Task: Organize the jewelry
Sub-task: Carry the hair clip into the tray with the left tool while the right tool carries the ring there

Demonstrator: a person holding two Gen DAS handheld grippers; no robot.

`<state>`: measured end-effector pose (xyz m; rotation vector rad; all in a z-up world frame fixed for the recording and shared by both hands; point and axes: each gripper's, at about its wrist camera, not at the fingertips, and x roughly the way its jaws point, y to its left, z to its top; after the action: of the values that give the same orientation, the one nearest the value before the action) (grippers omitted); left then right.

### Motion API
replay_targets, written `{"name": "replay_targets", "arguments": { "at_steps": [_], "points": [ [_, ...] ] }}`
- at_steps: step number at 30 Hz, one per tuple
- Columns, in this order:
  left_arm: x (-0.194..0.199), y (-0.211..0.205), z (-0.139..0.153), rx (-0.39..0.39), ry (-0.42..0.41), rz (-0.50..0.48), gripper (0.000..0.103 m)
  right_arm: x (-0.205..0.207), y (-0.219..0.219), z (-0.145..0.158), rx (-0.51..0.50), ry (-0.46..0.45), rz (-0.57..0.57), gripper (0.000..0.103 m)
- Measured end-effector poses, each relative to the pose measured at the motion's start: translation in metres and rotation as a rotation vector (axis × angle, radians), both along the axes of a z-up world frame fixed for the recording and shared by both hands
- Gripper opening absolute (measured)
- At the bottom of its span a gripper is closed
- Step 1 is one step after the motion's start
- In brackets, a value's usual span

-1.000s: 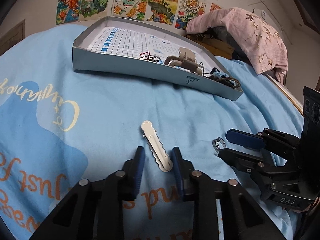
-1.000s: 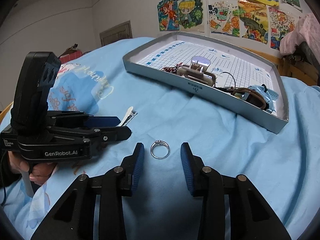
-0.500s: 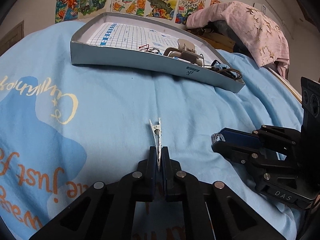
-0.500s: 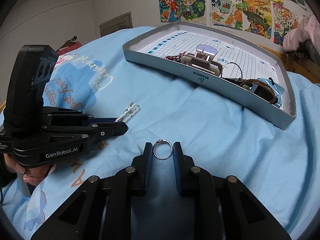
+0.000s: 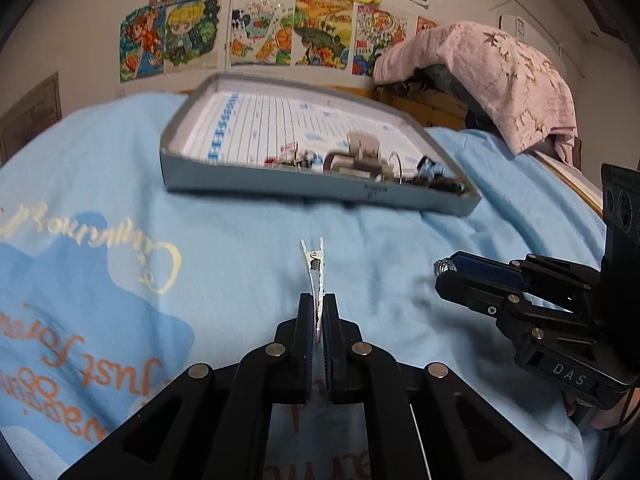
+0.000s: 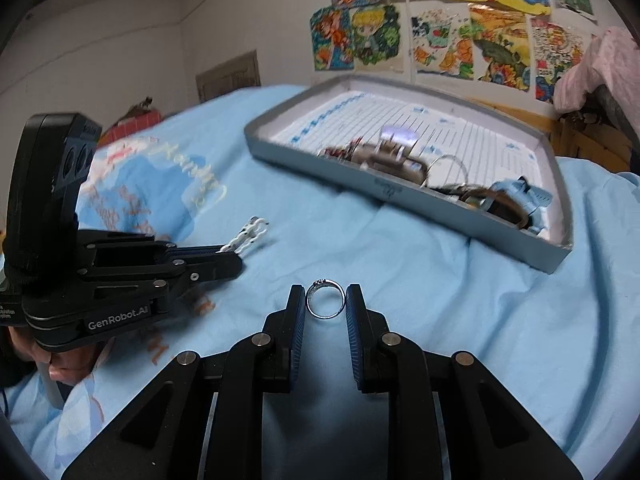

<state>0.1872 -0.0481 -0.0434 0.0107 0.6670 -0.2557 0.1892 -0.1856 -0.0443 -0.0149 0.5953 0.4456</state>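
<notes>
Ring (image 6: 325,299) clamped in right gripper (image 6: 325,304) marked "DAS"; "GenRobot.AI" left gripper (image 5: 319,312) pinches hair clip (image 5: 315,272).

Tongs: two, the left tongs (image 5: 319,314) and the right tongs (image 6: 325,310)
Hair clips held: one white hair clip (image 5: 315,276)
Rings held: one silver ring (image 6: 325,299)
Trays: one grey tray (image 5: 280,186) on the bed (image 5: 240,248)
Things in the tray: several, heaped and blurred, number cannot be told
Drawings on the wall: about ten drawings (image 5: 256,36), some cut off at the edge
Pink cloths: one pink cloth (image 5: 500,76)
</notes>
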Motion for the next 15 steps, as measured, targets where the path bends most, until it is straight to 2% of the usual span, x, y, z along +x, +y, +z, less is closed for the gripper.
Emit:
{"name": "replay_targets", "arguments": {
  "at_steps": [5,15],
  "points": [
    [0.0,-0.005,0.021,0.024,-0.063,0.01,0.004,0.0,-0.009,0.01,0.04,-0.052,-0.03,0.018],
    [0.042,-0.003,0.056,-0.035,-0.141,0.056,0.004,0.022,-0.023,0.028,0.099,-0.15,-0.099,0.018]
  ]
}}
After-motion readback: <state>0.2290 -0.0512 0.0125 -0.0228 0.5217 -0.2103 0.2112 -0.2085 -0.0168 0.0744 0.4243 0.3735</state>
